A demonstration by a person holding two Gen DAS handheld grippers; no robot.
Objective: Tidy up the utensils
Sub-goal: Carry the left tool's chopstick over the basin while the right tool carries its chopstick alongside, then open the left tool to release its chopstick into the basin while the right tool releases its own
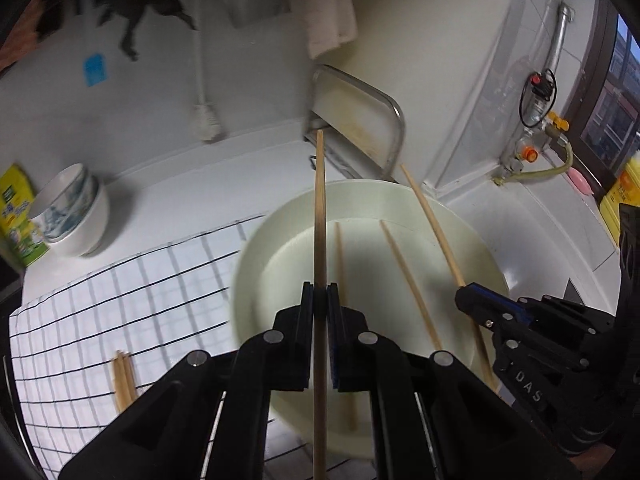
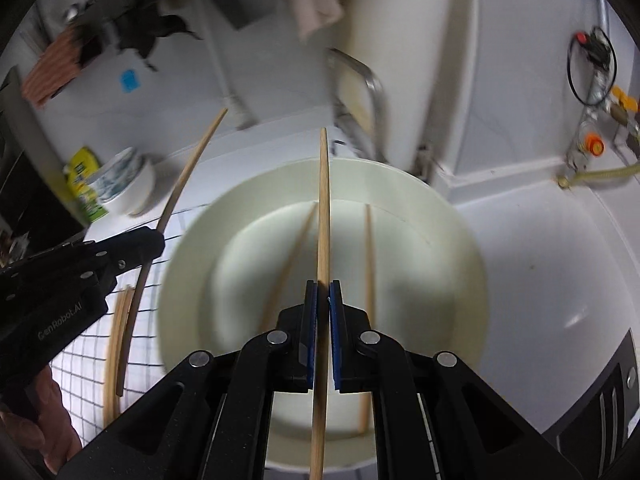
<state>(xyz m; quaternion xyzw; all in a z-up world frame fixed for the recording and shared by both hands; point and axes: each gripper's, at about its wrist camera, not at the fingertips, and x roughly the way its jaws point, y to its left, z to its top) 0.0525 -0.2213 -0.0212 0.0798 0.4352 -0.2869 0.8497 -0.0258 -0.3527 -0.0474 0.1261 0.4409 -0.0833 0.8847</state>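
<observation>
**A:** Where are your chopsticks right now?

**B:** You carry one in each tool. Your left gripper (image 1: pixel 320 294) has its jaws pinched tight on a chopstick (image 1: pixel 319 216) that runs straight up the middle of its view and passes on down behind the pads. Your right gripper (image 2: pixel 323 292) is clamped the same way on a second chopstick (image 2: pixel 323 208). Both are held in the air above the pale plate (image 1: pixel 256 280).

**A:** And what's left on the plate?

**B:** Two loose chopsticks (image 1: pixel 408 284) lie inside it, side by side but apart, angled slightly to each other. From the left wrist you also see your right gripper (image 1: pixel 476 300) at the plate's right side, its stick slanting up past the rim.

**A:** Anything beside the plate?

**B:** To the left, a checked cloth (image 1: pixel 120 300) covers the counter, and the plate's left edge sits over it. A small bundle of chopsticks (image 1: pixel 123 380) rests on that cloth. Further left, stacked bowls (image 1: pixel 74 212) stand next to a green and yellow carton (image 1: pixel 18 216). Behind the plate a metal tray (image 1: pixel 360 120) leans against the wall.
</observation>
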